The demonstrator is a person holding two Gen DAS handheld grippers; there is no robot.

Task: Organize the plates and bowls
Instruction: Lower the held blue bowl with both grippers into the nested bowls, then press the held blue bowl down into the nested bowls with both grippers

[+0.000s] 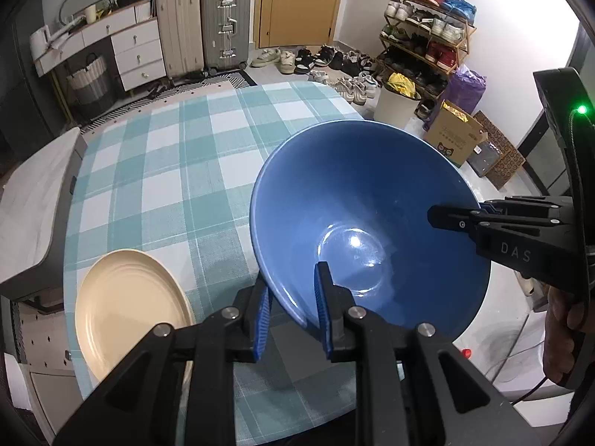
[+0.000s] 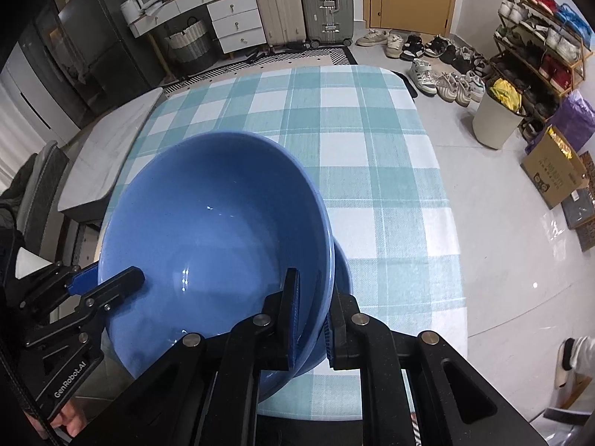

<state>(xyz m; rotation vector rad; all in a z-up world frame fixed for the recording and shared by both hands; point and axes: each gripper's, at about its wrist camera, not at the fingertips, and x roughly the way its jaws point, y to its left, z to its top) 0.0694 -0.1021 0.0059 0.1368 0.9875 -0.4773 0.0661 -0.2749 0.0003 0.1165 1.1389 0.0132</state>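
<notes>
While both grippers share one load, the lines below set out how it hangs.

Bowl: a large blue bowl (image 1: 368,223) is carried clear of the checked tablecloth (image 1: 178,156), mouth tilted, over the table's near edge.
Left gripper: the left gripper (image 1: 293,308) pinches the bowl's rim, one blue pad inside the wall and one outside.
Right gripper: the right gripper (image 2: 314,319) clamps the opposite rim the same way, jaws pressed hard on the wall.
Second bowl: in the right wrist view a second blue rim (image 2: 344,264) shows just under the first; whether it is a nested bowl I cannot tell.
Plate: a cream plate (image 1: 130,308) lies at the table's near left corner, just beside the left gripper, well apart from the right.
Key relation: the plate sits left of and below the bowl, so the left hand is nearer.
Likely step: judged from the task, stacking the bowl on or beside the plate, both rims lowered level.
</notes>
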